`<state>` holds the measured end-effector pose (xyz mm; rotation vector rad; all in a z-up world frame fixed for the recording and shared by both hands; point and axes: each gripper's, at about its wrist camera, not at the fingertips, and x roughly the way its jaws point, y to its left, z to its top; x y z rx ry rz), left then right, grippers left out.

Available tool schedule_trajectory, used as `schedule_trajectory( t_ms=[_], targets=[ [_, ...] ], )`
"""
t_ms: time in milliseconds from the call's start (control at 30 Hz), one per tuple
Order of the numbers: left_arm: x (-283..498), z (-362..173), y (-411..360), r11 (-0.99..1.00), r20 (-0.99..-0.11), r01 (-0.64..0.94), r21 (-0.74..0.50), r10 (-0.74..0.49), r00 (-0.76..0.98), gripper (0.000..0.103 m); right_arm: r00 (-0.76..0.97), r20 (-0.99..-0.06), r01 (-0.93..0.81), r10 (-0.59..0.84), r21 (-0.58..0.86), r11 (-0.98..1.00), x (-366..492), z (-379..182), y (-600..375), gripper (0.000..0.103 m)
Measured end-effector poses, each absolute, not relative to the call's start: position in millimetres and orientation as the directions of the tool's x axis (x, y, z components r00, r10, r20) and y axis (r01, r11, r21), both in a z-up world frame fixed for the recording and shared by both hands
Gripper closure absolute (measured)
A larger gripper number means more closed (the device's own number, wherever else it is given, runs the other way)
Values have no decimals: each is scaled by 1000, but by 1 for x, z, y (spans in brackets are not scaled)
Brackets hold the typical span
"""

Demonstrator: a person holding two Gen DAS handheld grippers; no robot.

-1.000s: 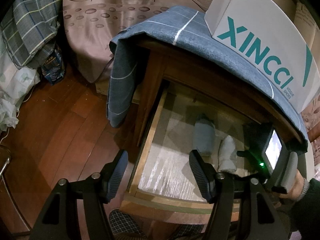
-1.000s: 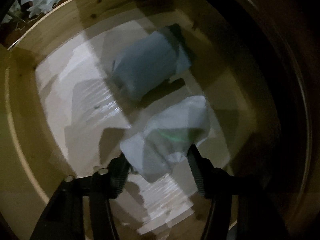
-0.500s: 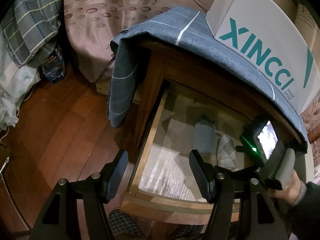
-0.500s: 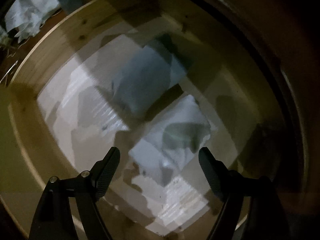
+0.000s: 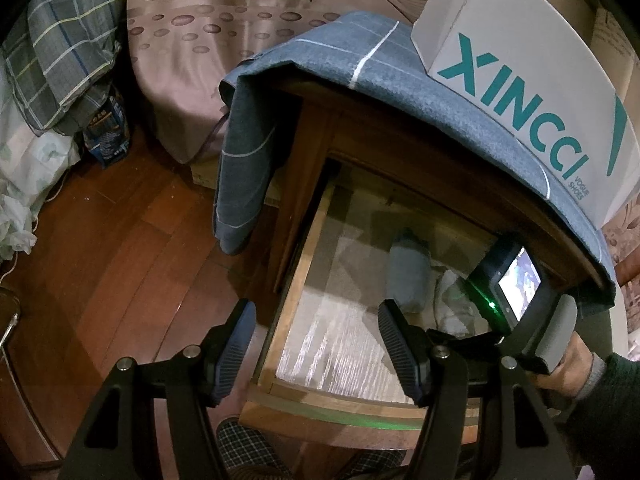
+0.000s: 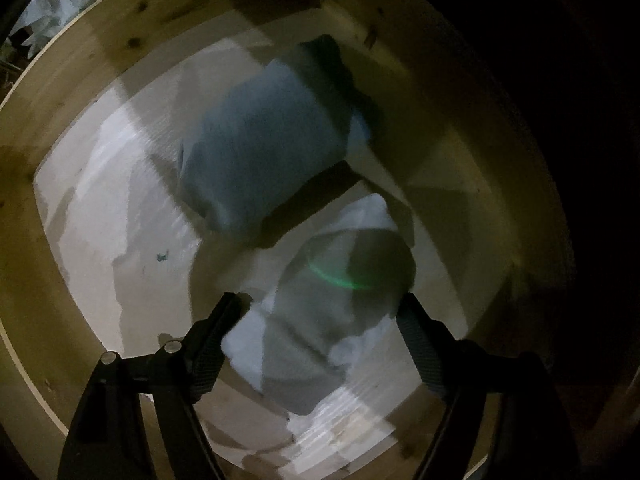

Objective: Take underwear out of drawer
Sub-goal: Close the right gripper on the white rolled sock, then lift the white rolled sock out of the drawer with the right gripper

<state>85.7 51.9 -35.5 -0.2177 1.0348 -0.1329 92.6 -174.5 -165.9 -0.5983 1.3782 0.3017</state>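
White folded underwear bundle (image 6: 320, 312) lies on the pale liner of the open light-wood drawer (image 6: 80, 92), toward its right side, and a grey-blue folded bundle (image 6: 260, 152) sits just beside it, further in. The right gripper (image 6: 320, 336) points steeply down with its fingers straddling the white bundle. Its jaws have just been closing a little, and the cloth is between them. The pads look beside the fabric rather than pinching it, though blur makes contact hard to confirm.

Step in hand: grasp, not yet lift.

Next move, as I judge it: close until the fabric bunches, then lift straight up clear of the drawer wall and the nightstand top.

The left gripper (image 5: 316, 344) hovers over the drawer's front left corner, half open and empty.
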Motion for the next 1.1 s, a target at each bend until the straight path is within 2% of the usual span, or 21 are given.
schedule_trajectory(
  t_ms=[100,233,367,667,800,1100],
  targets=[
    [87,-37,51,971,-839,4,-240,-210,502,38,172,-977,-536,-128,-202,820,93,-163,-178,36],
    [87,-37,48,973,-841,9,-231,-205,501,38,144,-982,-531,-119,-178,828,97,-165,-189,49],
    [88,-39,46,974,-847,12,-225,-202,492,38,114,-988,-515,-108,-151,844,97,-173,-202,54],
    [88,-43,38,981,-865,30,-190,-182,469,38,70,-994,-476,-79,-103,873,56,-155,-211,57],
    [93,-54,26,978,-902,101,-180,-206,379,38,104,-993,-434,-54,-94,896,44,-132,-215,57],
    [102,-59,-16,958,-913,249,-139,-221,342,38,188,-978,-159,94,64,985,12,-82,-253,56]
  ],
)
